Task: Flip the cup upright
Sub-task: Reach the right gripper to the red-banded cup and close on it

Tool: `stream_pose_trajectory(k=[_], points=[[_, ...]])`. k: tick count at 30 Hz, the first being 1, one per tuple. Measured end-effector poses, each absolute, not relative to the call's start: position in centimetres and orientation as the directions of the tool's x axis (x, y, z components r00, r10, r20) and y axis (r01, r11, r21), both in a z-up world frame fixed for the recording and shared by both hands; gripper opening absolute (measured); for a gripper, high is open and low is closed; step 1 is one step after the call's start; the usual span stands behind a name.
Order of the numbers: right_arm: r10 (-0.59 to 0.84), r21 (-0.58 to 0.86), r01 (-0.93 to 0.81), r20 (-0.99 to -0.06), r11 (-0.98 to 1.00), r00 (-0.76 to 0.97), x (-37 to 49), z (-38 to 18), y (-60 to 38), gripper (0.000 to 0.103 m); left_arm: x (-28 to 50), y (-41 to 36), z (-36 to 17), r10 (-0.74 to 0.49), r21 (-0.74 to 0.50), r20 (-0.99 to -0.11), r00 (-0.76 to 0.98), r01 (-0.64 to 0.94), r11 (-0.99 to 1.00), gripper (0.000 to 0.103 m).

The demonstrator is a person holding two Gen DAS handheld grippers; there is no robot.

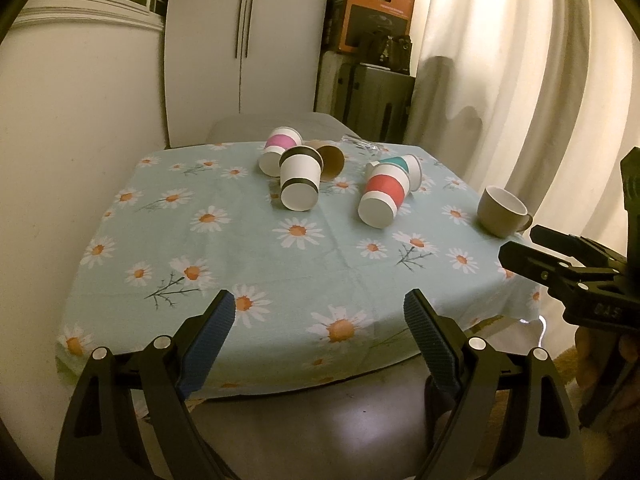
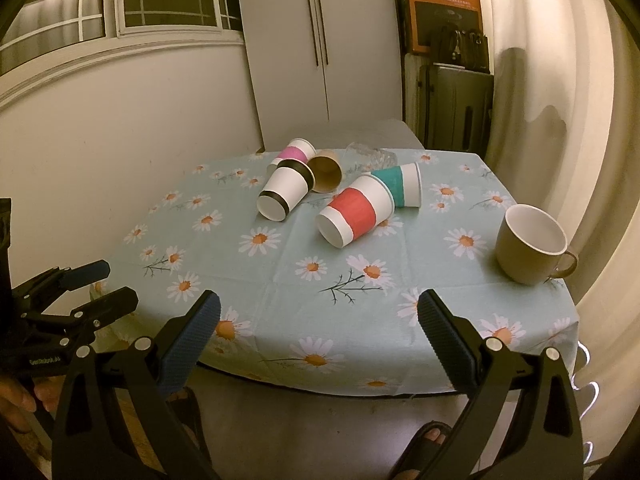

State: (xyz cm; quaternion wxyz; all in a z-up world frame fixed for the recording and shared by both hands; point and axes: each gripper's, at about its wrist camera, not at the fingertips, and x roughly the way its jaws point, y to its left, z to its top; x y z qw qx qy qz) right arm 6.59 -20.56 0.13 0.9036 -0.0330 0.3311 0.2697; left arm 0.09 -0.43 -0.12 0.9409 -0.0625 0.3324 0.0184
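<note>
Ribbed-padded tools (image 2: 319, 312) apart; glossy round mug (image 2: 530, 244)

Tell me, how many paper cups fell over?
5, all on their sides: pink at the back, brown beside it, black-striped in front, red in the middle, teal behind red. None looks hidden.

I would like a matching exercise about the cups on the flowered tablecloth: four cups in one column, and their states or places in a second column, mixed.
Column one:
1. red-banded paper cup
2. beige mug
3. brown paper cup
4. pink-banded paper cup

Column two:
A. stands upright, near the table's right edge
B. on its side, open mouth toward the camera
C. on its side, base toward the camera, in front of the teal-banded cup
D. farthest back on the left, behind the black-banded cup

Pairs: 1-C, 2-A, 3-B, 4-D
</note>
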Motion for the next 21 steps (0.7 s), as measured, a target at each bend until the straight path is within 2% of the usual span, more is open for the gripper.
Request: stream_pose_trajectory(k=[12, 21], points=[[0.462, 0.132, -0.501, -0.633, 0.855, 0.621, 9.4, 0.5, -19.8, 0.098, 1.9, -0.3, -0.1, -0.010, -0.087, -0.642, 0.767, -0.060, 0.994, 0.084], [0.496, 0.284, -0.431, -0.685, 0.856, 0.534, 15.1, -0.4, -20.5, 0.098, 6.0, 0.8, -0.5, -0.060, -0.131, -0.676, 0.735, -0.040, 0.991, 0.084]])
